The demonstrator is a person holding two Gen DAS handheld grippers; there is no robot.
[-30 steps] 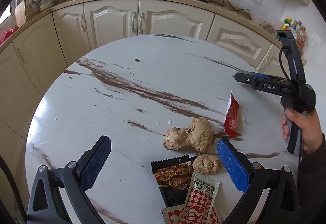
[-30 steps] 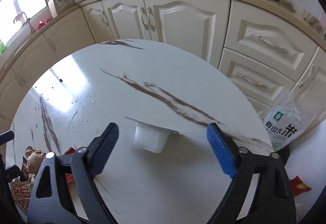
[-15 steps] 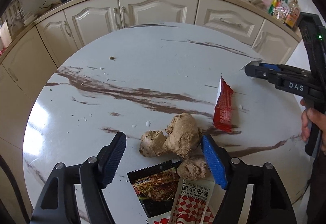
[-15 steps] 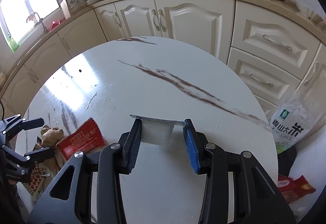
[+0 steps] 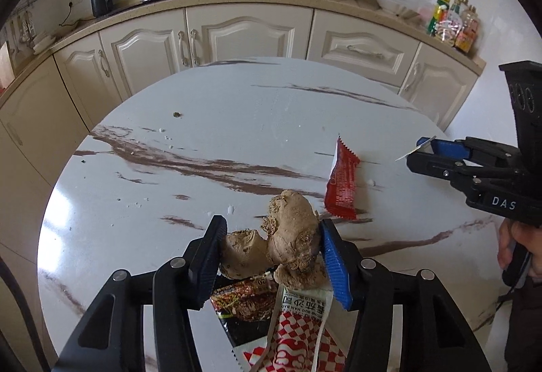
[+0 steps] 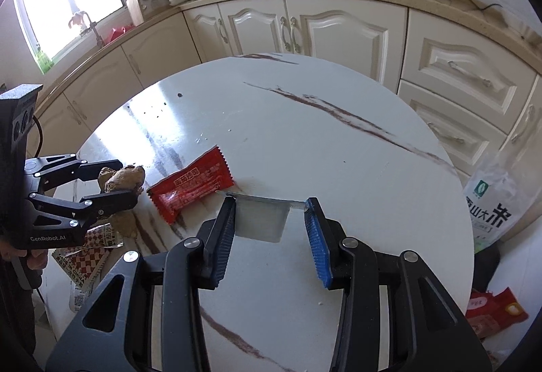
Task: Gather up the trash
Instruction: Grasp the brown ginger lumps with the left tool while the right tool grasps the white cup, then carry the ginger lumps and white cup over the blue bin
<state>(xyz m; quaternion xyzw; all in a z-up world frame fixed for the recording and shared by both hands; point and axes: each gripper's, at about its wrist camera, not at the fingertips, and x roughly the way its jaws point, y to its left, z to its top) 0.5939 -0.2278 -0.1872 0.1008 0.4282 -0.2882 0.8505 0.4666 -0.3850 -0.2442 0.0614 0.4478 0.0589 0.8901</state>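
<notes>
My left gripper [image 5: 271, 223] is closing its jaws around a knobbly ginger root [image 5: 291, 236], and both blue pads touch its sides. A smaller ginger piece [image 5: 301, 277], a dark snack packet [image 5: 244, 301] and a red-and-white checked packet [image 5: 294, 338] lie under it. A red wrapper [image 5: 342, 182] lies flat on the round marble table [image 5: 203, 121]. My right gripper [image 6: 270, 206] is shut on a small clear plastic cup [image 6: 261, 223] with a foil rim, just right of the red wrapper [image 6: 191, 189]. The left gripper [image 6: 125, 179] shows at the left with the ginger root [image 6: 120, 177].
Cream cabinets [image 5: 247, 33] and a counter with a stove ring the table's far side. A white rice bag [image 6: 498, 202] and a red packet [image 6: 494, 314] sit on the floor at the right. A dark crumb [image 5: 176, 115] lies on the far tabletop.
The left jaws went from wide open to closed against the ginger root. The right jaws closed on the plastic cup and carried it left, toward the red wrapper.
</notes>
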